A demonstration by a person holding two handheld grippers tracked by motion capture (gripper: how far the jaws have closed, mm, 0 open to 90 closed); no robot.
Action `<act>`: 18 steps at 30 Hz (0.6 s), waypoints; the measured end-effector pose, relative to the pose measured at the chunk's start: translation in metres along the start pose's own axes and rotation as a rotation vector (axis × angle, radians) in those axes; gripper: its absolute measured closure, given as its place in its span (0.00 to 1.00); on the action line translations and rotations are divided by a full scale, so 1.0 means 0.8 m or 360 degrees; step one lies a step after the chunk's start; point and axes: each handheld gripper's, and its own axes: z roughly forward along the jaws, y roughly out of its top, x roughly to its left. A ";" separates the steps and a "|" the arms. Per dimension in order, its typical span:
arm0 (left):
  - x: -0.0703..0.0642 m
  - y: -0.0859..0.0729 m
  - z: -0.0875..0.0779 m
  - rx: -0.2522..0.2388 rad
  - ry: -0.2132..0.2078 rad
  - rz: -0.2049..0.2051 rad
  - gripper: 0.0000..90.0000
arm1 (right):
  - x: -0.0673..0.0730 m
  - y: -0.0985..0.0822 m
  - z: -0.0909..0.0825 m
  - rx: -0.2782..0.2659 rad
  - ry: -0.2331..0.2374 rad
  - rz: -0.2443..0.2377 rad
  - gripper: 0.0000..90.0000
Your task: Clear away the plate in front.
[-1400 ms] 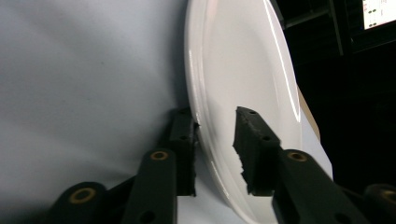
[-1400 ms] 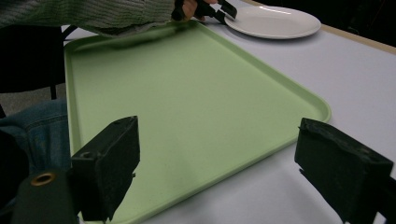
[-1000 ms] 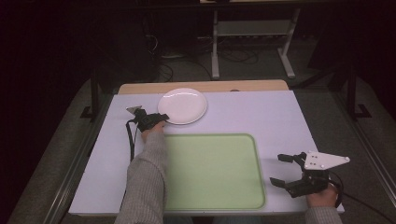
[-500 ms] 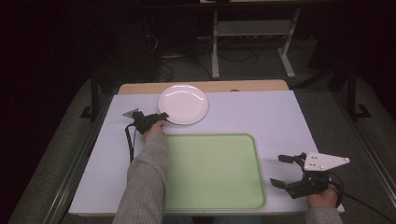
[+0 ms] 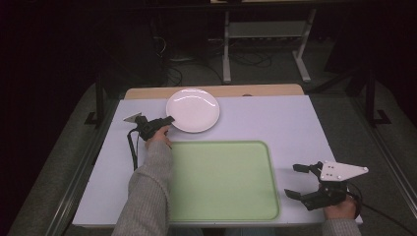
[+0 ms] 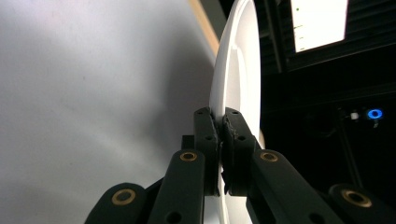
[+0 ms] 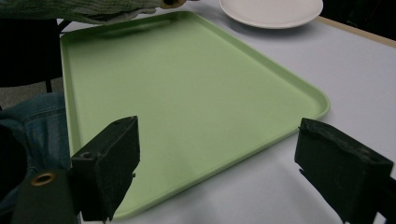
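On the pale bench (image 5: 275,123), toward its far left, a round white plate (image 5: 193,110) lies just beyond a flat green tray (image 5: 221,182) that fills the near middle. From the high view the left gripper (image 5: 167,119) reaches in from the left, its tip at the plate's near-left rim, while the right gripper (image 5: 297,181) sits well apart at the bench's near right corner, beside the tray's right edge.

The left gripper view shows what the high view cannot: the left gripper (image 6: 222,135) has its jaws pressed onto the plate (image 6: 236,74), one on each face of the thin rim, with no gap left between them and the rim. The camera is turned so the plate stands edge-on as a tall white sliver, with the bench (image 6: 93,93) on one side and a dark room on the other.

The right gripper view looks across the tray (image 7: 187,93) toward the plate (image 7: 271,11). Here the right gripper (image 7: 219,163) has its jaws spread wide, holding nothing; the tray's near rim passes between them. A grey knitted sleeve (image 7: 93,9) crosses the top of that view.

The plate is smooth and glossy with a shallow raised rim. The tray is matt, rectangular, with rounded corners and a low lip. The jaws are black blocks with rough, worn gripping faces, on arms with brass-coloured rivets.
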 end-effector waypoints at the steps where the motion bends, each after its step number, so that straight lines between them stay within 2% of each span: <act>1: 0.000 0.000 0.000 0.0000 0.0000 0.0000 0.96 | 0.000 0.000 0.000 0.0000 0.0000 0.0000 0.15; 4: -0.004 0.002 -0.016 -0.0002 -0.0024 0.0050 0.96 | 0.001 0.000 0.000 0.0005 0.0003 -0.0005 0.15; 11: 0.002 0.001 -0.037 0.0009 -0.0080 0.0028 0.97 | 0.002 0.001 0.001 0.0006 0.0001 -0.0010 0.15; 14: 0.002 -0.003 -0.048 0.0037 -0.0160 0.0024 0.97 | 0.002 0.001 0.001 0.0005 -0.0007 -0.0016 0.15; 18: -0.001 -0.007 -0.056 0.0062 -0.0215 0.0047 0.97 | 0.002 0.001 0.001 0.0013 -0.0013 -0.0007 0.15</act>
